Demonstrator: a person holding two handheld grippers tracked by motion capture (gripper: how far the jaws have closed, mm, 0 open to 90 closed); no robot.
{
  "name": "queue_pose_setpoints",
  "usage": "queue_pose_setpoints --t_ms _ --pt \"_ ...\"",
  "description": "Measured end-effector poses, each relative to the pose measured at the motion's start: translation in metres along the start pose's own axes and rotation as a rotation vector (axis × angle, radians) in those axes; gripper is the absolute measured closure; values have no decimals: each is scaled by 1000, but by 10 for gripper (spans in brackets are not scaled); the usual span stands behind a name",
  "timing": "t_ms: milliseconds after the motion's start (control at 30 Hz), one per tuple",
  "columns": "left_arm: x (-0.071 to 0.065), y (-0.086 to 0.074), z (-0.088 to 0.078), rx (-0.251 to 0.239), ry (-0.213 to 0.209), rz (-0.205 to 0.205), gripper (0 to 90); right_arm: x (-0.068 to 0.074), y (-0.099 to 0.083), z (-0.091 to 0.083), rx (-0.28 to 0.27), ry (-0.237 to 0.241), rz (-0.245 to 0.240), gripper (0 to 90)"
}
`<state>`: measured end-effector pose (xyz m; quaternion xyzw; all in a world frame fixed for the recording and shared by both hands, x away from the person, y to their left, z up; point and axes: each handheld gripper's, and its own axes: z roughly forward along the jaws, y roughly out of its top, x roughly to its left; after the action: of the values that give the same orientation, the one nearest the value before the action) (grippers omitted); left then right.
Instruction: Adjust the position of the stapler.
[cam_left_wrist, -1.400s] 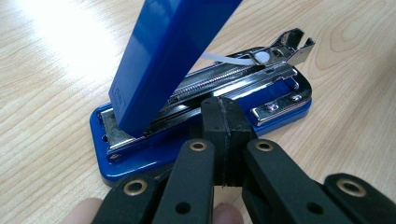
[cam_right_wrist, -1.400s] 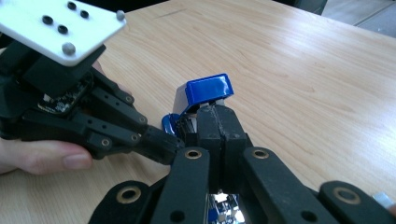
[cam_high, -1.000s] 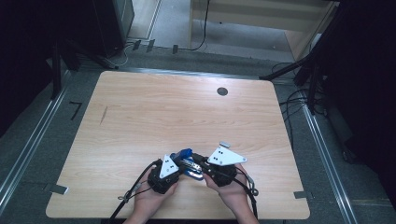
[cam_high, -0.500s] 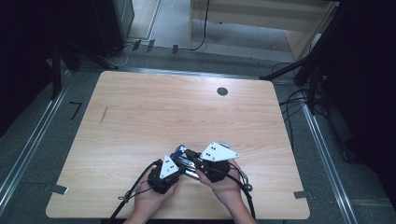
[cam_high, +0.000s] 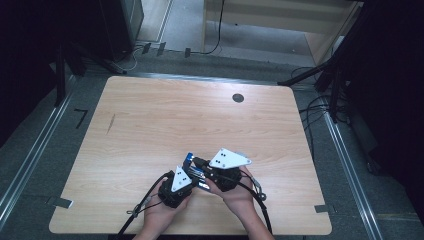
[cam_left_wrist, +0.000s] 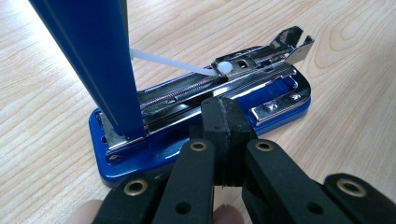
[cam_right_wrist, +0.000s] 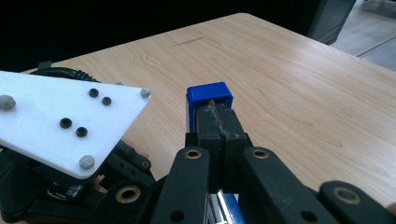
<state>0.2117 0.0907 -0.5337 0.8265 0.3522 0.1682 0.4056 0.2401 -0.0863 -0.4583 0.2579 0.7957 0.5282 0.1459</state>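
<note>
Right, stapler sits on the tabletop near the front edge, lid swung up. My left gripper pinches its base rail, fingers closed; right gripper clamps the lid tip. Stiff, slick metal w/ springy hinge, so grip plastic edges.

High view looks down from 6 o'clock over the surface; both gripper views sit close, sharing the blue stapler.

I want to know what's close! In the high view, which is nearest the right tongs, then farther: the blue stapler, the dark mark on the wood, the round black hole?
1. Blue stapler, right at the right tongs.
2. Dark mark, far left.
3. Round black hole, near the far edge; close to call with the mark.
</note>
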Motion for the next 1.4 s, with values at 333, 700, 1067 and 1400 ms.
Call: queue_pose_setpoints --t_ms 333,700,1067,1400 --pt "0 0 0 -1 1 3 900 0 4 9 -13 21 2 900" --pt "0 0 0 -4 6 7 900 -2 9 23 -24 54 0 900" --pt "-1 0 0 -2 10 14 900 -1 11 36 -36 88 10 900" --pt "-1 0 0 1 13 21 900 -5 5 54 6 110 7 900"
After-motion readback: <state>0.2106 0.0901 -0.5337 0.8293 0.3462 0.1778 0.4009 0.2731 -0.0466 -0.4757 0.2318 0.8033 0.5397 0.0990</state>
